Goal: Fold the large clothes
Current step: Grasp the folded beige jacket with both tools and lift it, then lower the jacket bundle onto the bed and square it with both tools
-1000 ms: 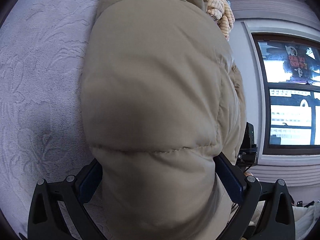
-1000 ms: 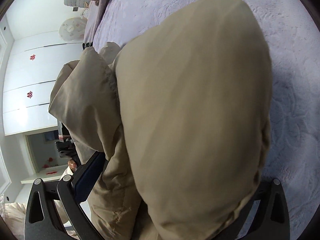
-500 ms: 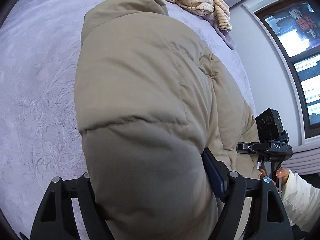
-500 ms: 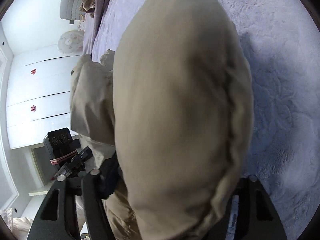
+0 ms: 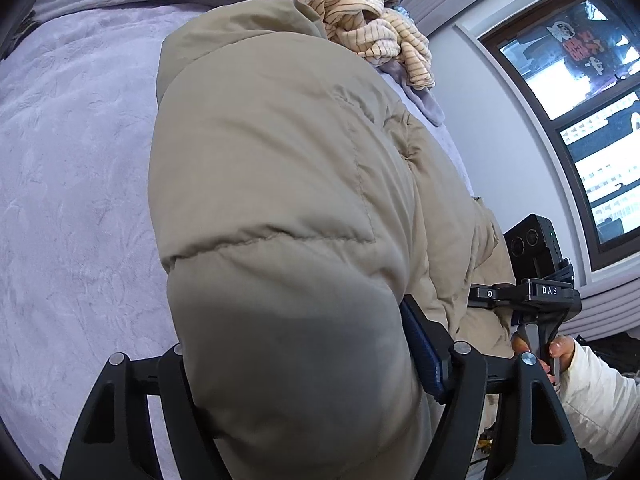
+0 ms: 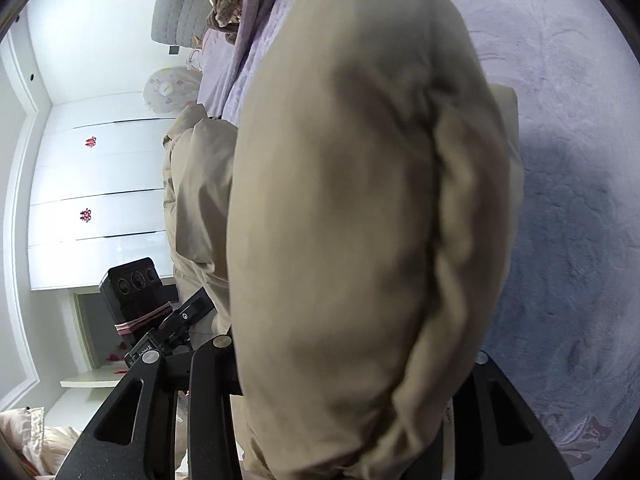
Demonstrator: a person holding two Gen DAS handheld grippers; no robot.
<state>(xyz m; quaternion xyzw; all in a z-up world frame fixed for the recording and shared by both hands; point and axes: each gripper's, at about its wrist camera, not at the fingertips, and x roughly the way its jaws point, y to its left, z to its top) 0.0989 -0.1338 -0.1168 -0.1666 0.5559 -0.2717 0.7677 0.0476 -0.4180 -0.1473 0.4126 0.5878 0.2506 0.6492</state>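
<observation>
Left wrist view: my left gripper (image 5: pixel 304 364) has just been closing, and its fingers (image 5: pixel 420 344) clamp a thick fold of the tan puffer jacket (image 5: pixel 280 184) at bottom centre. In the right wrist view my right gripper (image 6: pixel 352 364), jaws also just closing, pinches another bulge of it. Beyond lies the lavender bed (image 5: pixel 72 168), with striped clothes (image 5: pixel 372 24) at the top.

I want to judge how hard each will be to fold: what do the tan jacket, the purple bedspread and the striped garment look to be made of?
Tan jacket: smooth matte woven shell, probably nylon or polyester, with puffy stitched chambers that suggest padding. Purple bedspread: soft plush fabric with an embossed floral pattern, perhaps fleece. Striped garment: cream ribbed knit with thin darker stripes, lying limp and crumpled.
</observation>
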